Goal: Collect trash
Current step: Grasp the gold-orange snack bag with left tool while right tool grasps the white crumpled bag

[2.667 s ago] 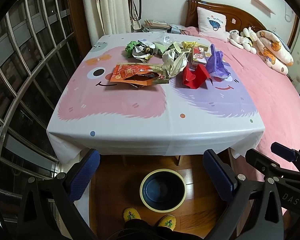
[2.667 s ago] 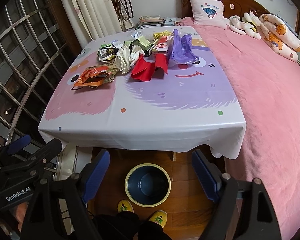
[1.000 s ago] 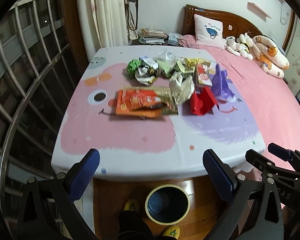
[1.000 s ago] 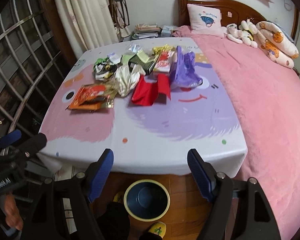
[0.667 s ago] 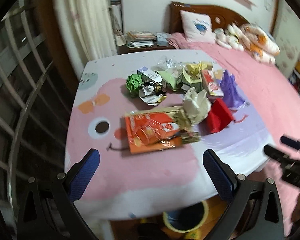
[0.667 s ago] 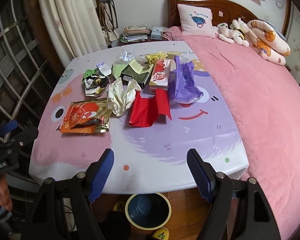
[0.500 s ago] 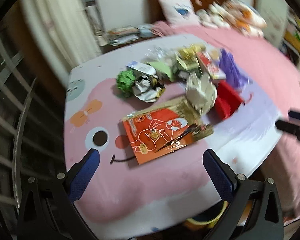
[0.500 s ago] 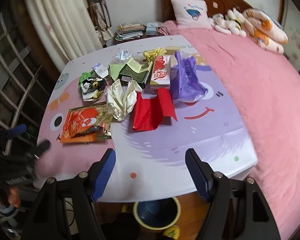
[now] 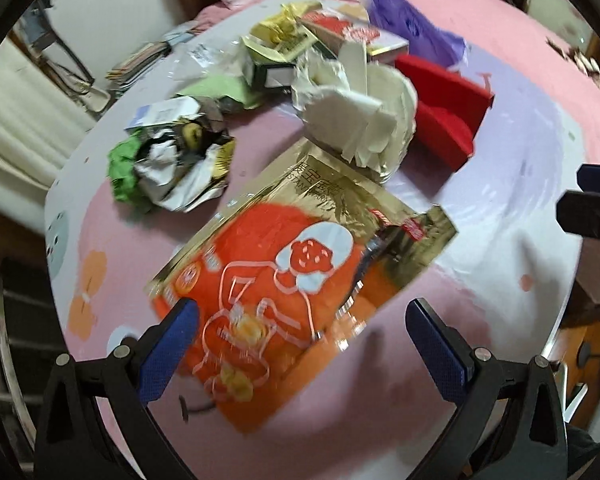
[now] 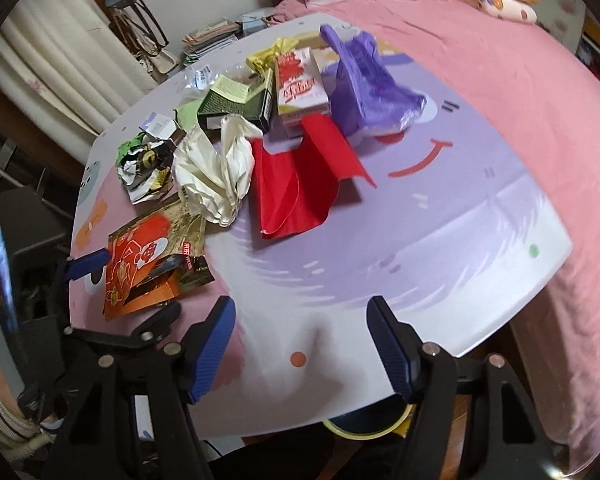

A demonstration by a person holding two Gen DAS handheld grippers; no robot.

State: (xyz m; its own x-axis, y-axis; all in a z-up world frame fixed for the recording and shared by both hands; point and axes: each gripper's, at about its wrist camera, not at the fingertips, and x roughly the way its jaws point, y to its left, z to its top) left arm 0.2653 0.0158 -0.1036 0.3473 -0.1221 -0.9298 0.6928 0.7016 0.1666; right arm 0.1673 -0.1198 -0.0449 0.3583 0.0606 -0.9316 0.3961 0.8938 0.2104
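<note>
- Left gripper (image 9: 300,344) is hovering wide open and empty over the orange-and-gold snack bag (image 9: 296,280) lying flat at the tabletop (image 10: 440,240) near edge.
- Bag looks thin and slippery; better to be pinching a raised edge, judging by its curl.
- Right gripper (image 10: 300,344) is waiting, spread open, holding nothing.
- Trash bin (image 10: 368,426) is sitting under the tabletop.

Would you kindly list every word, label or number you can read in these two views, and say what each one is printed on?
None can be read for certain.
Orange and gold snack bag: gold lettering along its top edge, too blurred to read.
Red and white box: red characters on its face, too small to read.
Dark green box: pale label with fine print, unreadable.
Clear wrapper: small white label, unreadable.
</note>
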